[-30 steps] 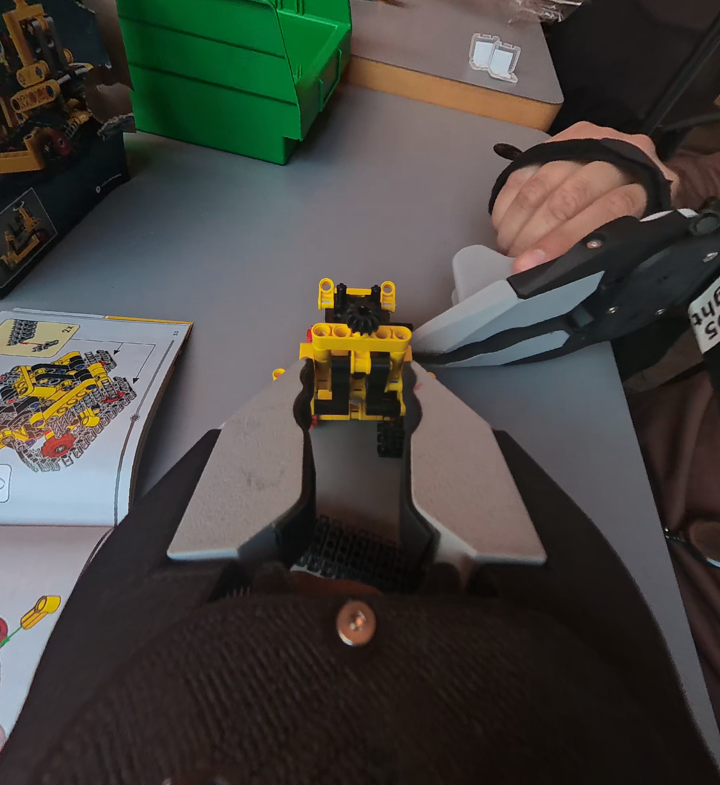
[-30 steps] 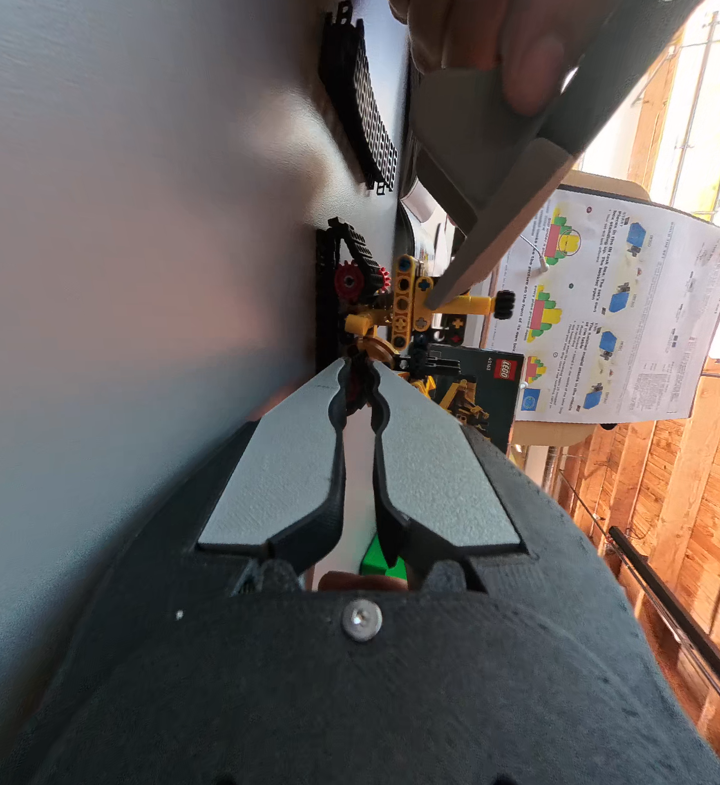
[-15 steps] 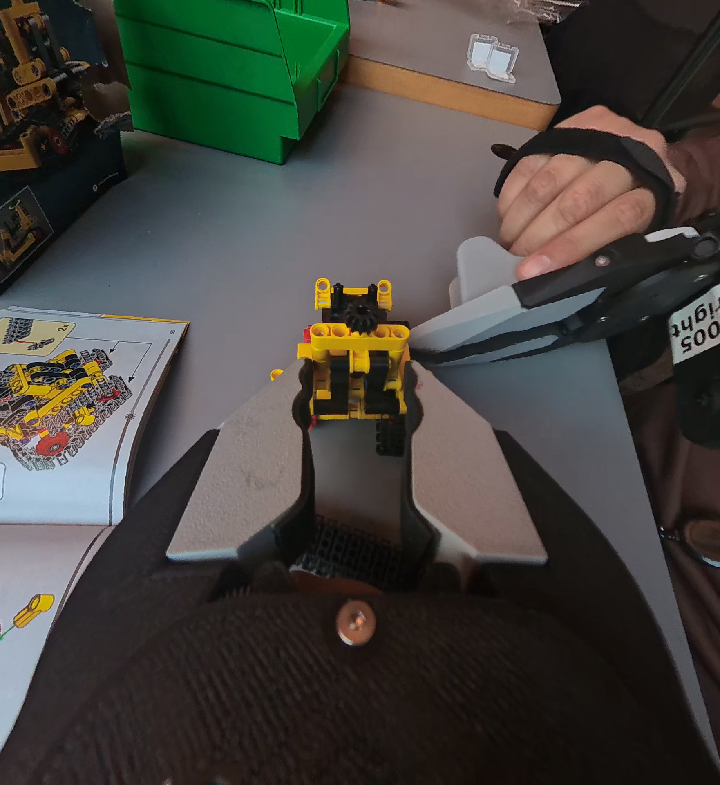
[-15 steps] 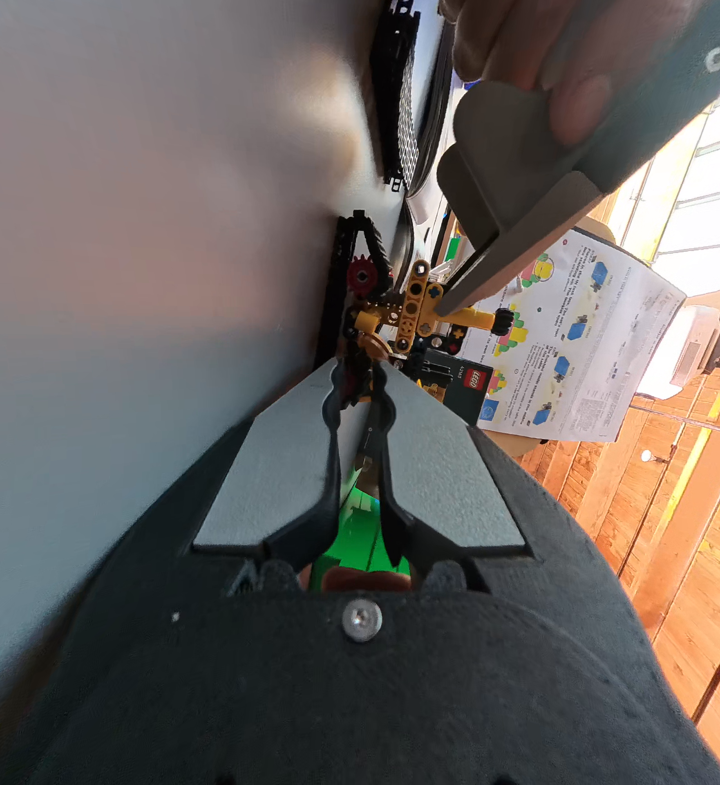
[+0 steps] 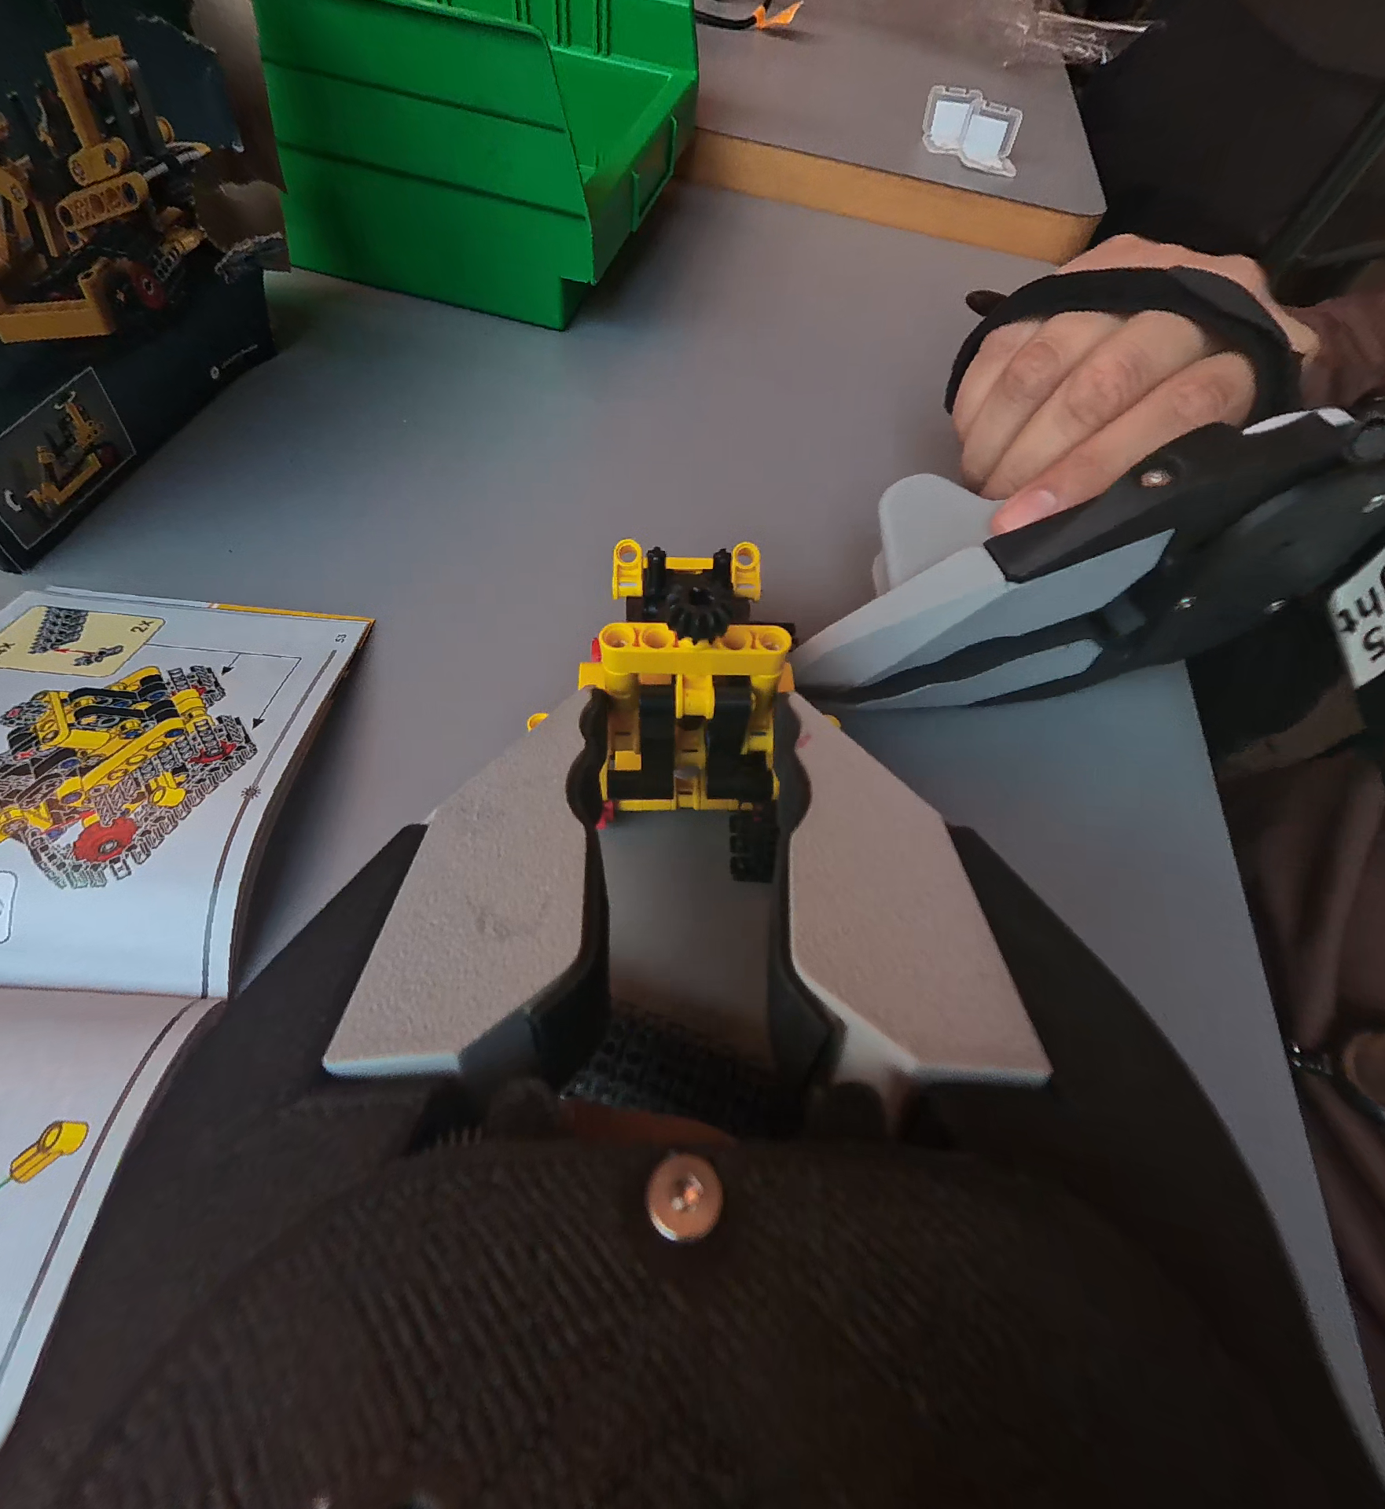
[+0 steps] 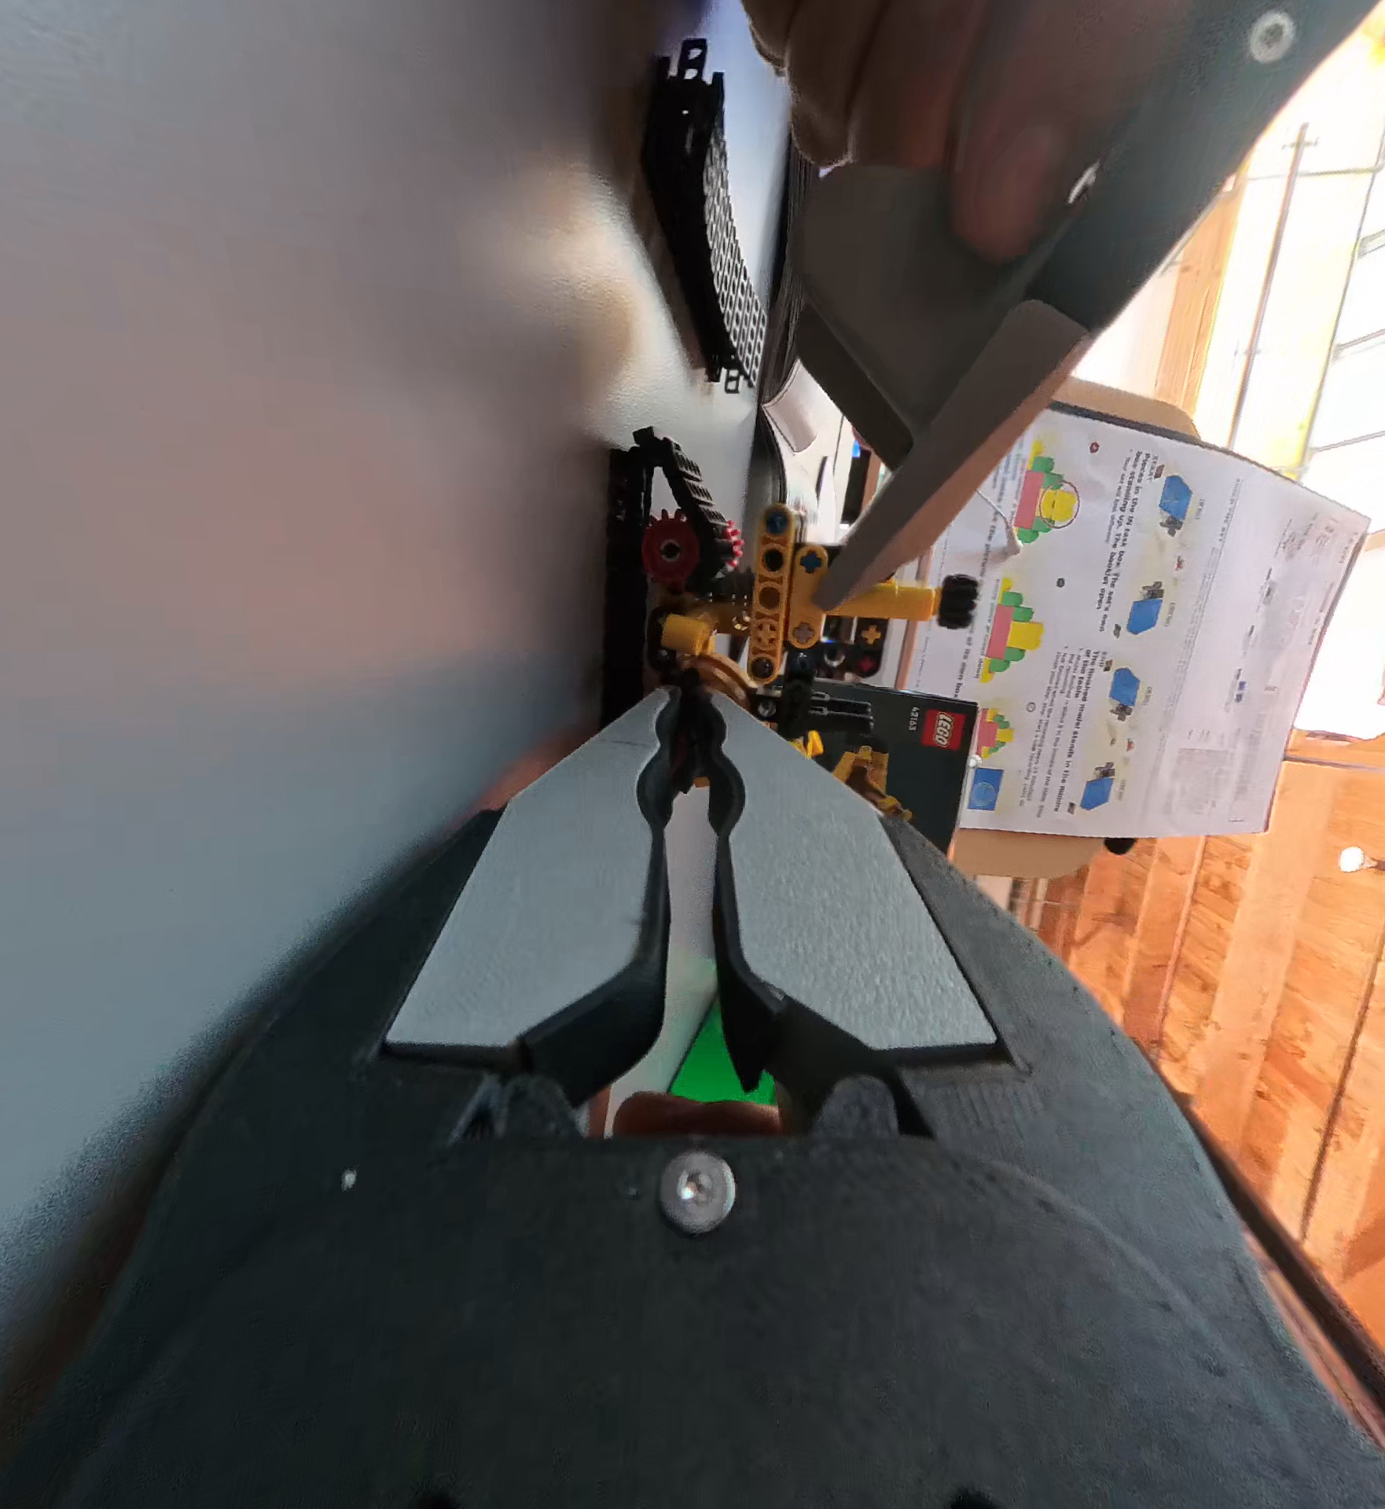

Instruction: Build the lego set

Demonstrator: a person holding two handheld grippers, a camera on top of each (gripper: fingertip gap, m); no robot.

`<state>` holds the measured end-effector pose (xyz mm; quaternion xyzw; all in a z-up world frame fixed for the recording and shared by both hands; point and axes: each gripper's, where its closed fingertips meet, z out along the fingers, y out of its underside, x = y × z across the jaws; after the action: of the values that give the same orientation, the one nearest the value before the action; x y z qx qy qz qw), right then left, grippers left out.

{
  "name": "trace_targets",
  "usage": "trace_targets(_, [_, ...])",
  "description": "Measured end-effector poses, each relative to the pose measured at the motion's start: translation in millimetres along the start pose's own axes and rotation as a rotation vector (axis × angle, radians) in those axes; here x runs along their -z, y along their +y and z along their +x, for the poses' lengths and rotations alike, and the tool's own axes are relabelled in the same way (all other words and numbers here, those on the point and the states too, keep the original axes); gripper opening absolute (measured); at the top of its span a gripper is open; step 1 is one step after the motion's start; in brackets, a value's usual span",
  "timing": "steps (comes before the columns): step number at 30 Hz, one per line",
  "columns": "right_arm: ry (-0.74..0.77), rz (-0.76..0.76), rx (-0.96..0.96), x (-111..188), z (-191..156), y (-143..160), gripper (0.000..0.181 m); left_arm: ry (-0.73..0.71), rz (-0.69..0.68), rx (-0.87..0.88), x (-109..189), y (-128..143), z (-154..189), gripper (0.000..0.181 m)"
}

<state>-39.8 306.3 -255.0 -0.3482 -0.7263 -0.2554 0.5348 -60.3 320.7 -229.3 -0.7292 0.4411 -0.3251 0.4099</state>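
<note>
Lego model (image 5: 689, 718) clamped by left gripper on grey table; right gripper pinches its side.

Model: yellow and black, black gear (image 5: 696, 612) on top, resting on the table (image 5: 444, 457) with a black track (image 6: 677, 490) and red sprocket (image 6: 669, 554) along its underside. Left gripper (image 5: 688, 763): jaws part-way open, closed against both flanks of the model. Right gripper (image 6: 693, 735): jaws nearly together, tips nipped on a dark part at the model's right side; which piece, cannot tell. Hand (image 5: 1097, 408) with black strap behind that gripper, right of the model. Left of the model: open instruction booklet (image 5: 117, 784). Beyond the model, left: set box (image 5: 77, 245) and green bin (image 5: 460, 155). Loose curved black track strip (image 6: 701, 237) lies on the table near the model. Printed sheet (image 6: 1146, 653) stands behind the model in the right wrist view.
</note>
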Motion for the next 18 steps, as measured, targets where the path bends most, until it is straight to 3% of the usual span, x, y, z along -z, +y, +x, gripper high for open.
trace_targets(11, [-0.023, 0.058, -0.12, 4, 5, -5, 0.0, -0.031, 0.006, 0.005, 1, 1, 2, 0.038])
trace_targets(18, [-0.006, 0.068, -0.086, 4, 6, -10, 0.0, -0.037, 0.007, 0.006, 2, 1, 3, 0.037])
